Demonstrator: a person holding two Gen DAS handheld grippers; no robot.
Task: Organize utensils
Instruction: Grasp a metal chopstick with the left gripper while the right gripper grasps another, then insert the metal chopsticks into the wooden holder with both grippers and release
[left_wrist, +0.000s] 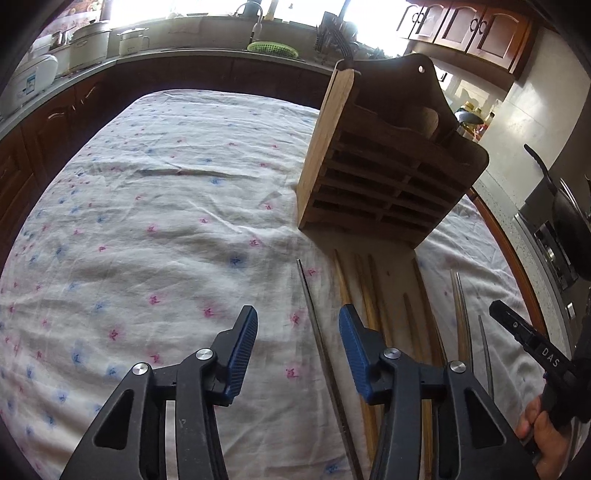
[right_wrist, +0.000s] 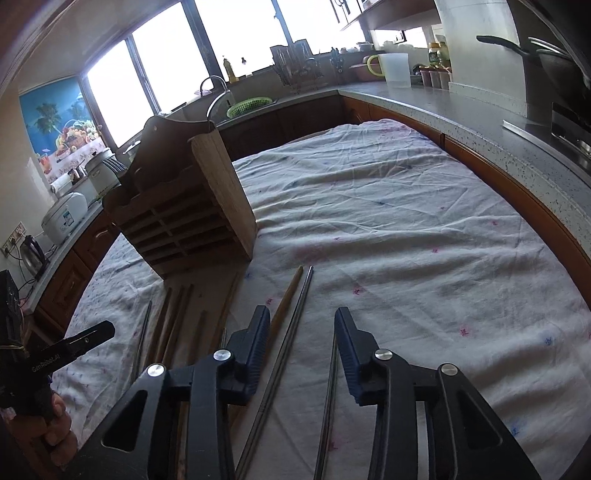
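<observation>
The near ends of the metal chopsticks (right_wrist: 291, 332) are running under the right gripper (right_wrist: 301, 332) and off the picture's bottom edge. The wooden chopsticks (left_wrist: 365, 306) are passing behind the left gripper (left_wrist: 298, 332), so their count is perhaps uncertain. Whatever is sitting inside the wooden holder (left_wrist: 384, 173) is staying too dark to tell.

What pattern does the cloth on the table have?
The cloth is white with small pink and blue flower prints; the left wrist view shows it best.

free: floral cloth (left_wrist: 147, 221) left of holder | blocked: wooden holder (left_wrist: 376, 177) upright, chopsticks (left_wrist: 369, 295) before it
</observation>
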